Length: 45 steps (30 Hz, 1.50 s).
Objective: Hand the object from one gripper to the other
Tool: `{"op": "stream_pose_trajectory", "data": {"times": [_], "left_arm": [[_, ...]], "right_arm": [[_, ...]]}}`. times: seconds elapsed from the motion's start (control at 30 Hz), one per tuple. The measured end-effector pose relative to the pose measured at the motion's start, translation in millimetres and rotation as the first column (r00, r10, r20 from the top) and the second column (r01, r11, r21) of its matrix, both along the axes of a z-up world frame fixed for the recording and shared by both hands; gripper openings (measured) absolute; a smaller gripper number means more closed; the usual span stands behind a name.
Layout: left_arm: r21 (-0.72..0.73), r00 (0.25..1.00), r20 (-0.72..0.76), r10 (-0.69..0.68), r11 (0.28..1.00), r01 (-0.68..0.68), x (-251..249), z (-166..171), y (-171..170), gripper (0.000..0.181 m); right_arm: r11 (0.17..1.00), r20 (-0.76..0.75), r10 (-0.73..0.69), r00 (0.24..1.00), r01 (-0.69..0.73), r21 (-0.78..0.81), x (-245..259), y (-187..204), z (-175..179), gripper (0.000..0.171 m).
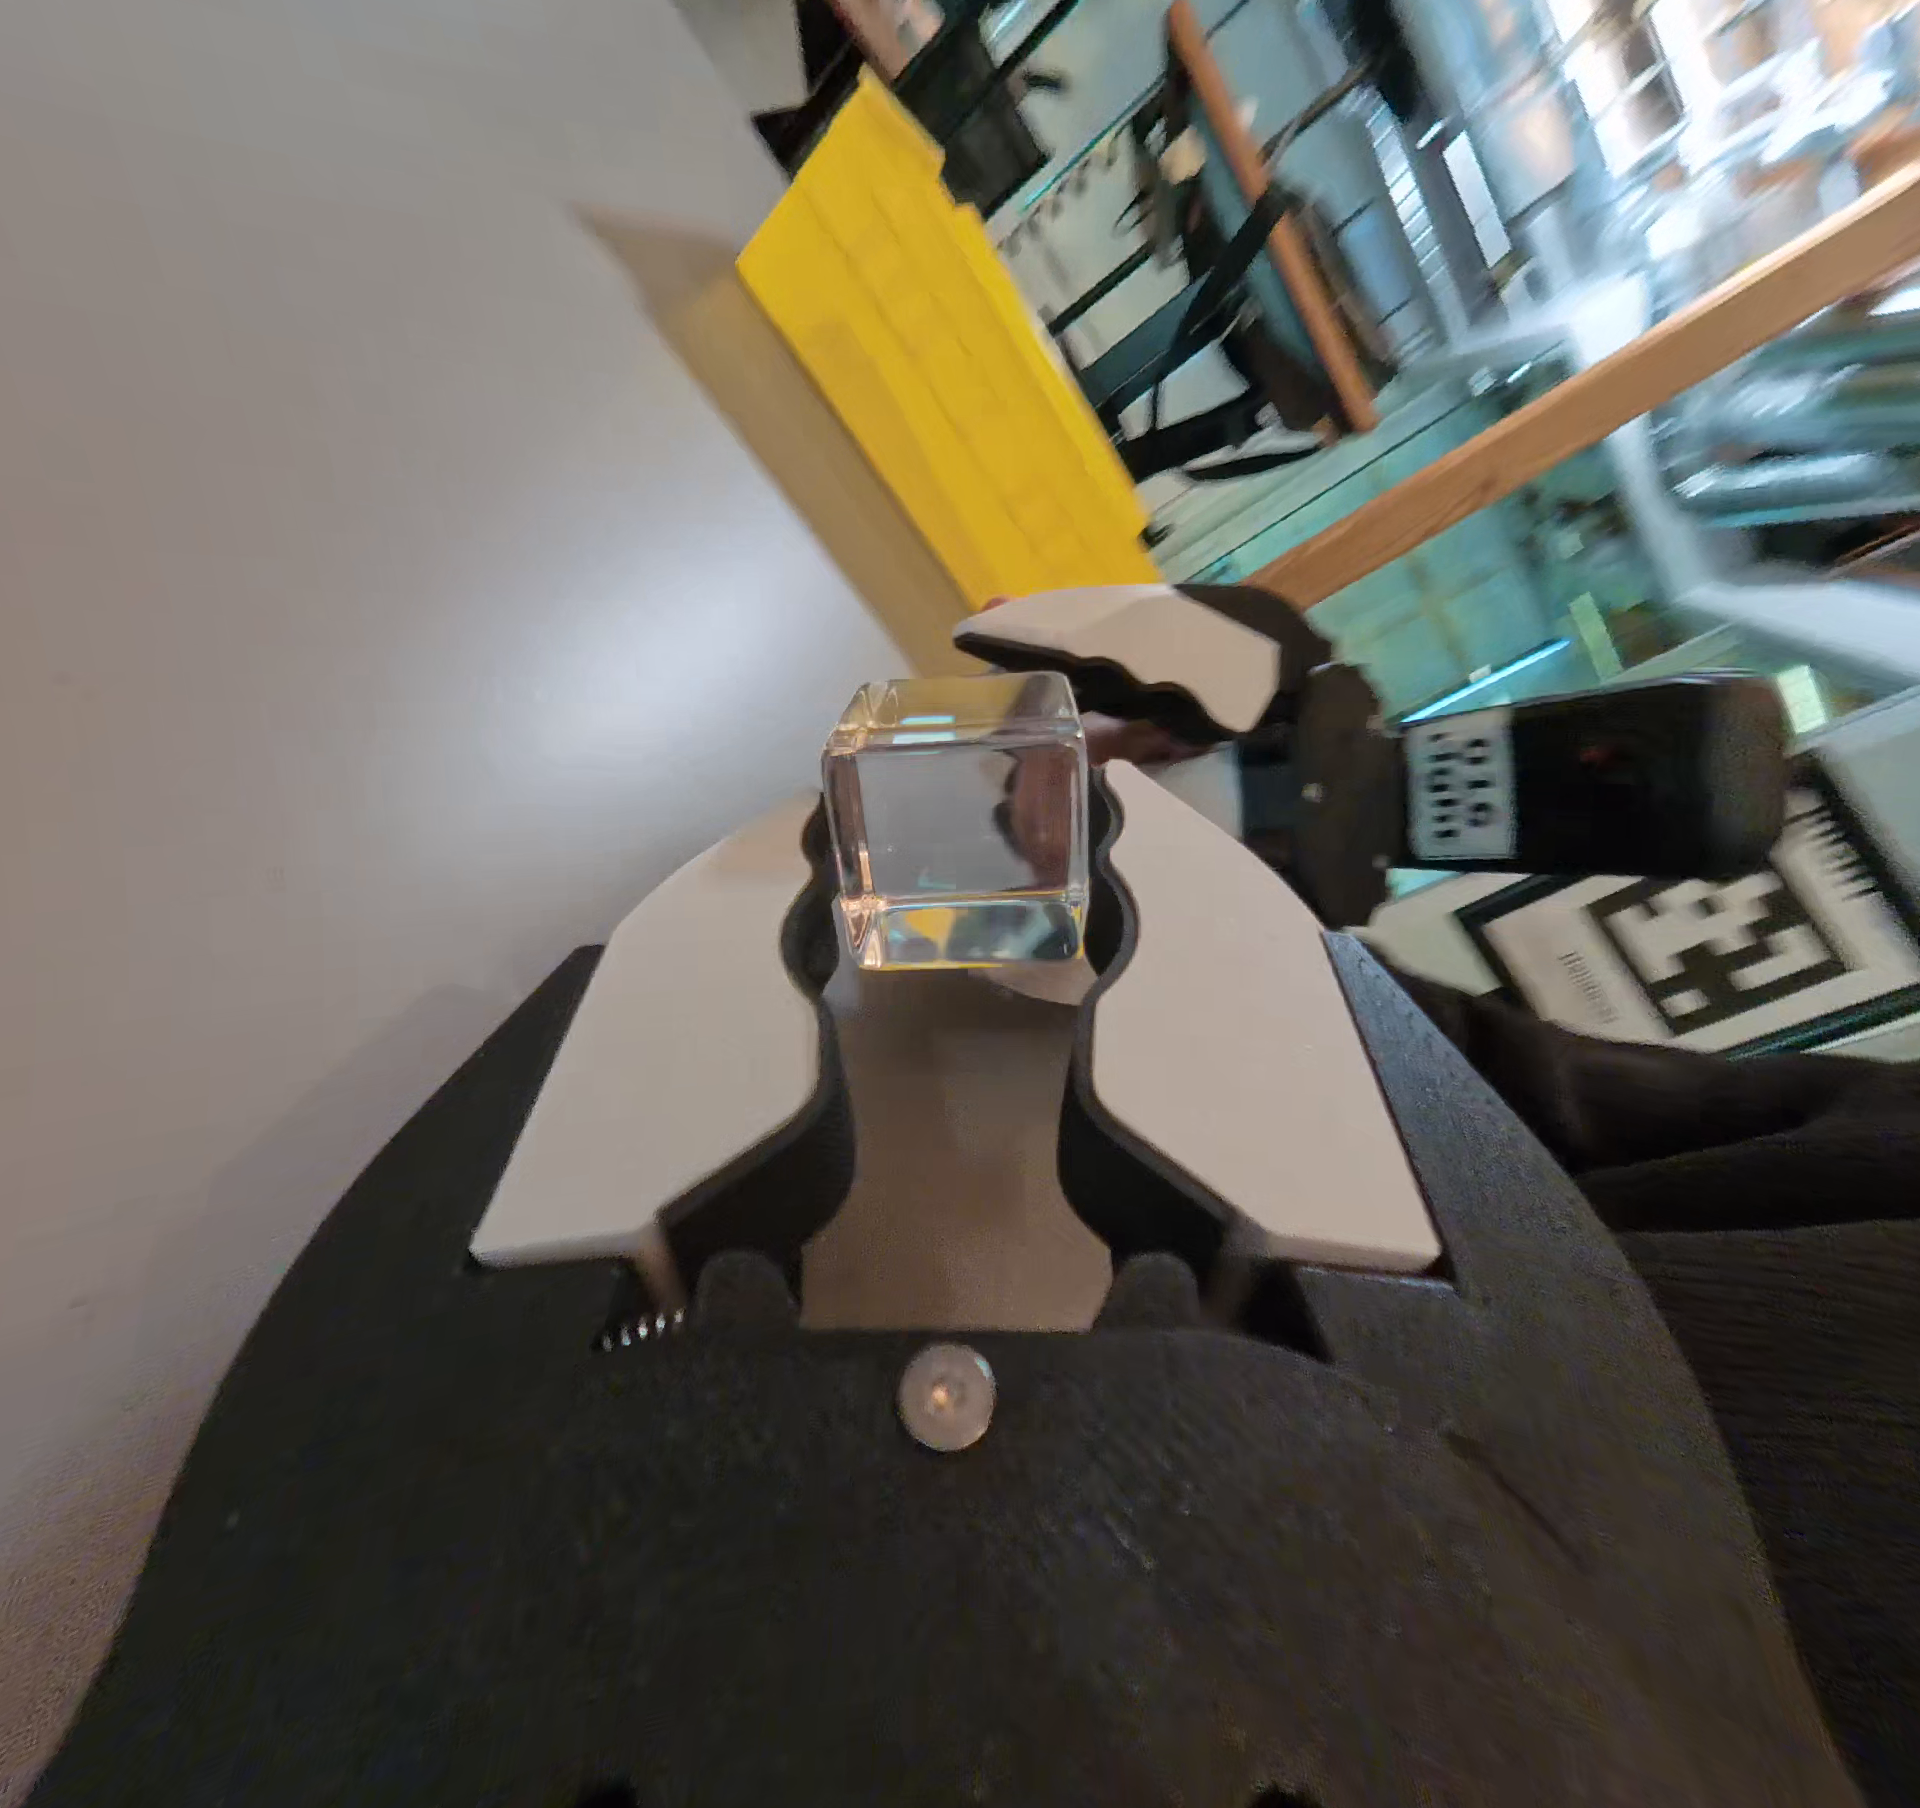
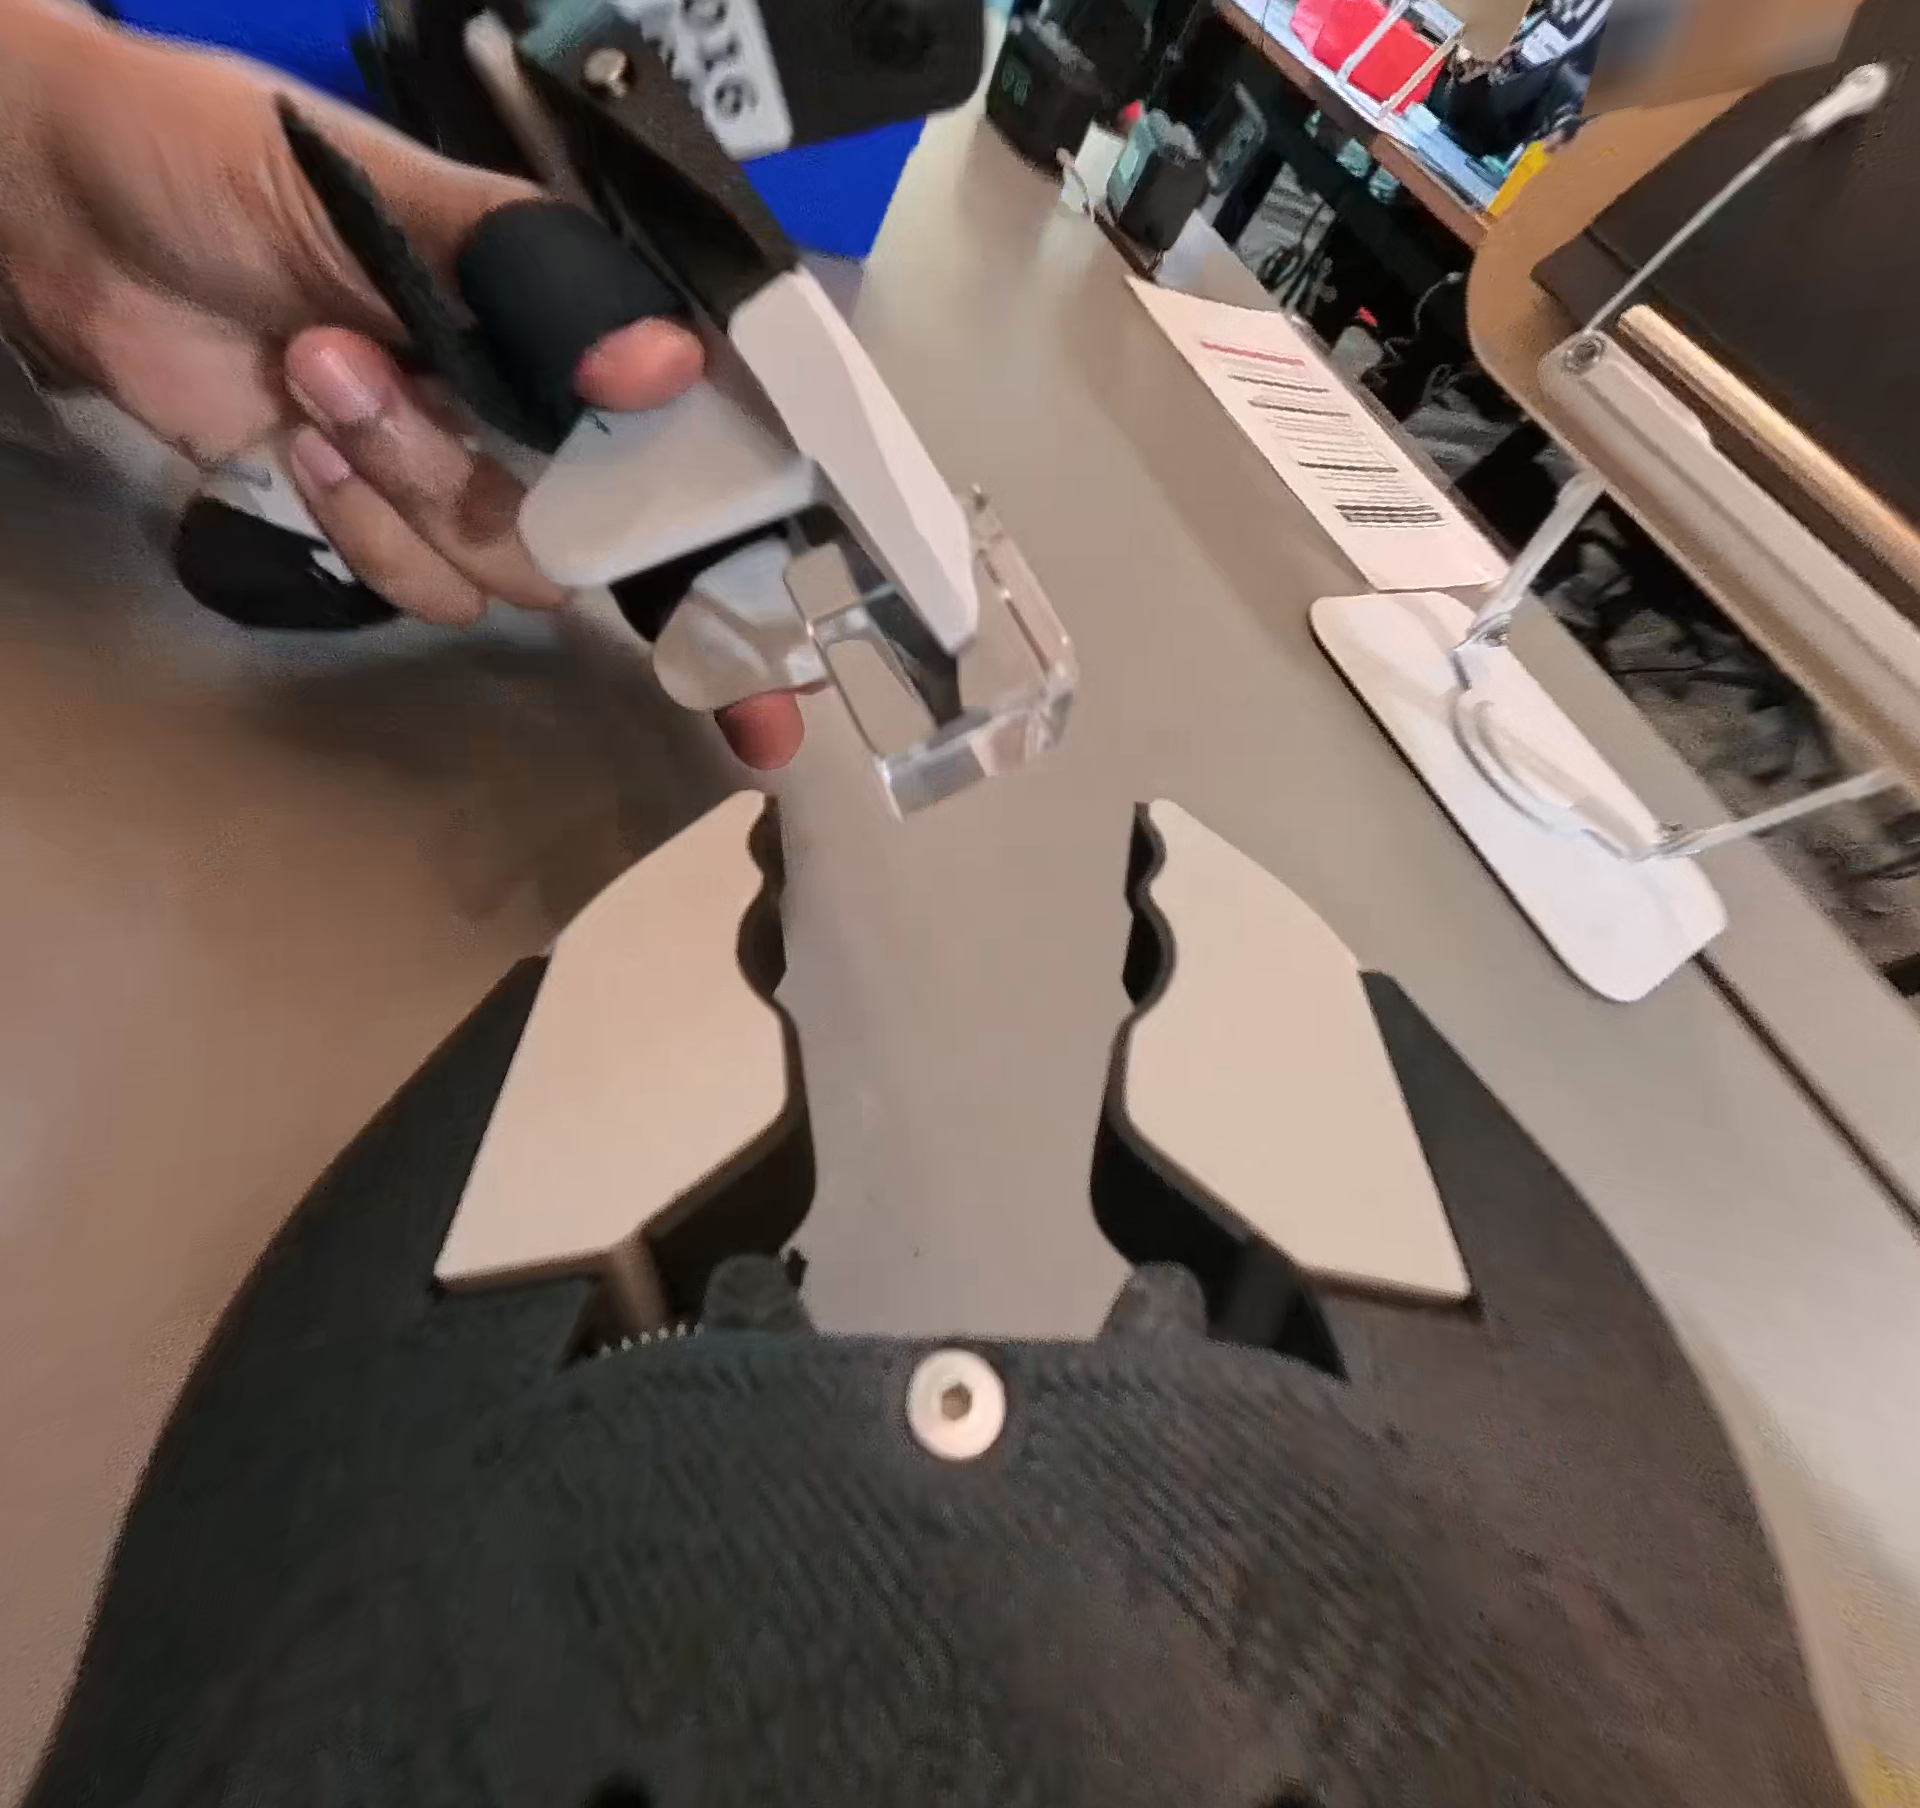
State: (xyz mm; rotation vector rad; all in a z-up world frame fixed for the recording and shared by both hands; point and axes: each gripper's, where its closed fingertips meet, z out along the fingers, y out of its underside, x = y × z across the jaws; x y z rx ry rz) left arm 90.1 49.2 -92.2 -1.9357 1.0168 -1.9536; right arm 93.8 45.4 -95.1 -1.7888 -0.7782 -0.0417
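A clear acrylic cube (image 1: pixel 956 823) sits clamped between the two grey fingers of my left gripper (image 1: pixel 956 865), held in the air above the grey table. In the right wrist view the same cube (image 2: pixel 966 678) shows in the left gripper (image 2: pixel 831 636), held by a person's hand (image 2: pixel 312 387). My right gripper (image 2: pixel 956 823) is open and empty, its fingertips just below the cube and apart from it. In the left wrist view the right gripper (image 1: pixel 1049 657) shows just beyond and right of the cube.
A grey table (image 2: pixel 1018 408) lies below. On it are a white sheet of paper (image 2: pixel 1320 439) and a clear acrylic stand on a white base (image 2: pixel 1558 823) at the right. A yellow block (image 1: pixel 935 356) shows in the left wrist view. Cluttered shelves stand behind. The grippers are tip to tip, or close to it. Both grippers' tips are roughly 35 cm from the white base (image 2: pixel 1558 823).
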Motion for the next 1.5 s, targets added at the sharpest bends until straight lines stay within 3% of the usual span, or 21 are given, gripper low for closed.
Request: {"op": "stream_pose_trajectory", "data": {"times": [0.03,0.17,0.33,0.63,0.8,1.0,1.07,1.5], "left_arm": [[-0.049,0.999,0.040,0.004,0.999,-0.002,-1.5,5.6,3.6,0.047],[-0.212,0.981,0.193,-0.007,0.976,0.049,-8.3,27.0,11.9,0.047],[-0.243,0.950,0.306,-0.065,0.959,0.144,-14.3,45.0,5.0,0.047],[-0.246,0.923,0.345,-0.170,0.933,0.264,-15.9,50.7,-16.0,0.047],[-0.122,0.924,0.359,-0.132,0.975,0.187,-16.7,55.1,-11.1,0.047],[0.028,0.916,0.396,-0.065,0.998,0.059,-18.4,63.3,-4.2,0.047],[0.071,0.917,0.396,-0.048,0.997,0.021,-18.1,63.9,-2.8,0.047],[0.332,0.937,0.342,-0.074,0.942,-0.046,-8.3,54.1,-22.6,0.047]], "right_arm": [[1.000,-0.061,0.004,0.998,-0.004,0.001,2.3,0.6,3.4,0.067],[0.999,-0.314,0.038,0.949,-0.034,0.016,7.9,0.4,21.5,0.073],[0.996,-0.520,0.084,0.850,-0.070,0.048,13.4,-3.0,41.7,0.075],[0.973,-0.447,0.227,0.865,-0.182,0.143,-11.3,-15.6,50.0,0.080],[0.980,-0.596,0.197,0.778,-0.166,0.107,-4.2,-13.2,56.2,0.078],[0.983,-0.870,0.101,0.482,-0.185,0.011,7.4,-9.1,64.7,0.078],[0.976,-0.900,0.066,0.431,-0.213,-0.031,2.3,-8.1,60.5,0.079],[0.936,-0.911,0.046,0.410,-0.336,-0.104,-26.3,-13.9,47.5,0.060]]}}
